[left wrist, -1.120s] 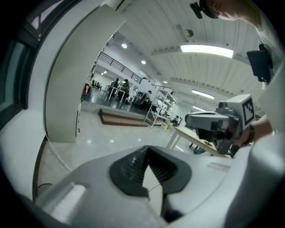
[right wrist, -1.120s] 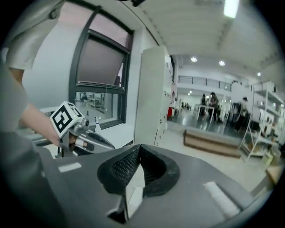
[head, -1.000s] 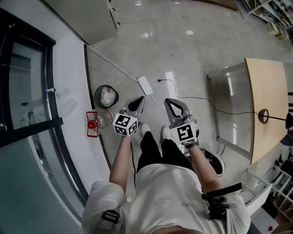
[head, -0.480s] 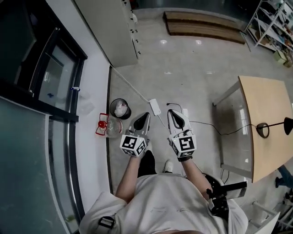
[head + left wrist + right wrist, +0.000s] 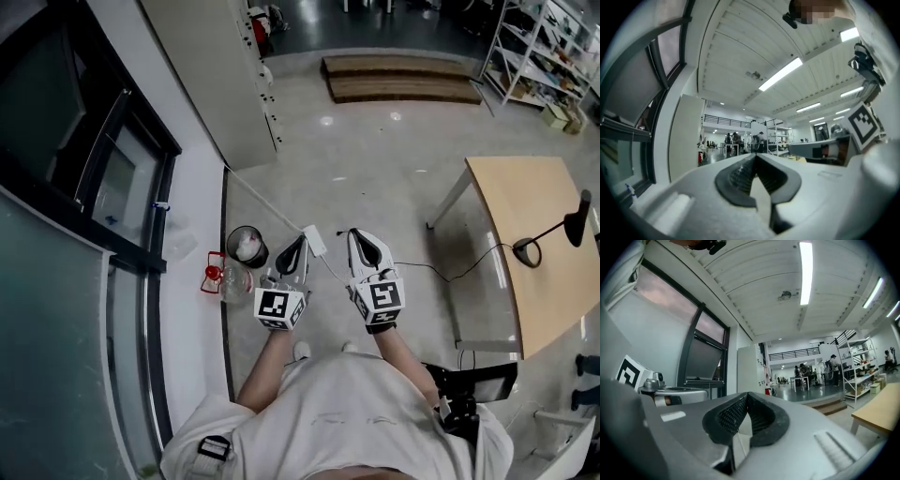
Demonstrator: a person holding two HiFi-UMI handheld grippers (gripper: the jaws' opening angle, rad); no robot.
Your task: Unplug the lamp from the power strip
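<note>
Two closed, empty tools, the left gripper (image 5: 300,243) and right gripper (image 5: 359,240), sat mid-frame. The power strip (image 5: 314,240) lay near their tips, the lamp (image 5: 562,228) far right; unplugging looked already done.

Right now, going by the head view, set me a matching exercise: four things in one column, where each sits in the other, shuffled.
Things:
1. lamp
2. power strip
3. waste bin
4. wooden platform

Places:
A. by the wall, beside a red object
B. on the tabletop
C. far across the floor, near the shelves
D. on the open floor, at the end of a white cable

Pairs: 1-B, 2-D, 3-A, 4-C
</note>
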